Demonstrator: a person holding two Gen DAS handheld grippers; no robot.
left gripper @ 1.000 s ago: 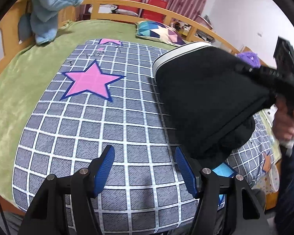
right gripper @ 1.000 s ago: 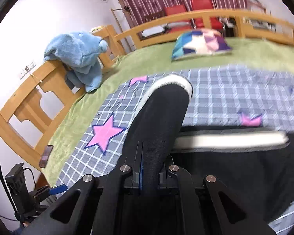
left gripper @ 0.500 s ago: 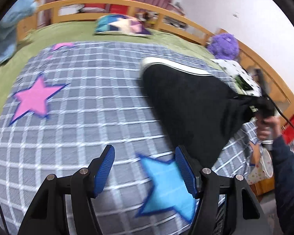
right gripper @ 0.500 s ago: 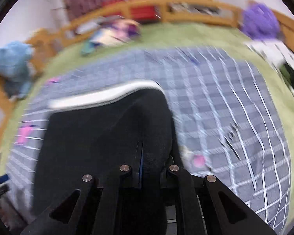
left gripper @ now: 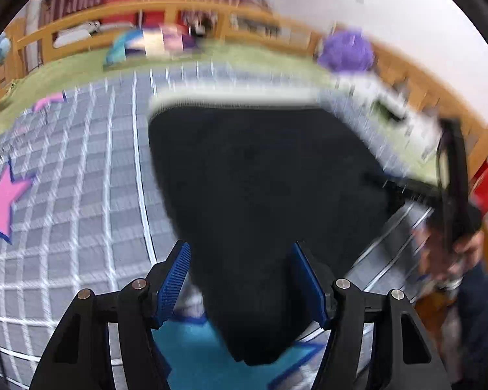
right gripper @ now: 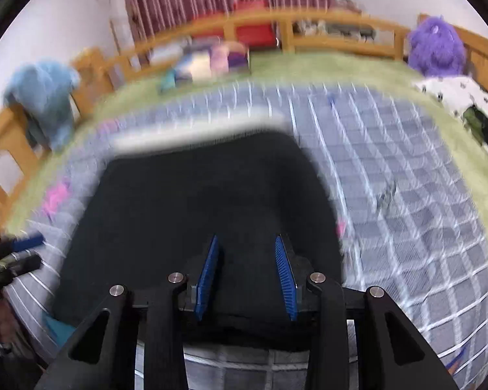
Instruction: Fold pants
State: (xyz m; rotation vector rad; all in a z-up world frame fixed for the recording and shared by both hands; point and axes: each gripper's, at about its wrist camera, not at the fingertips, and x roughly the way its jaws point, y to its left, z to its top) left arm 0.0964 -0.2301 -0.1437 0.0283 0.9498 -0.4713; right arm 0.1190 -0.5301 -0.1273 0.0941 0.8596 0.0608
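Your right gripper (right gripper: 247,273) has just been opening, its blue pads parted around the folded black fabric pants (right gripper: 195,211) with the white waistband, no longer clenched as before. Your left gripper (left gripper: 240,282) hangs unclenched and empty over them. The pants now lie on the grey checked blanket (right gripper: 406,195). Withdraw carelessly and a pad could snag and undo the fold.

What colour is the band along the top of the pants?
White band on black pants; clearest in the left wrist view.

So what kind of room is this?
Most likely a bedroom: black pants lie on a checked blanket, with a wooden bed rail and a purple stuffed toy behind.
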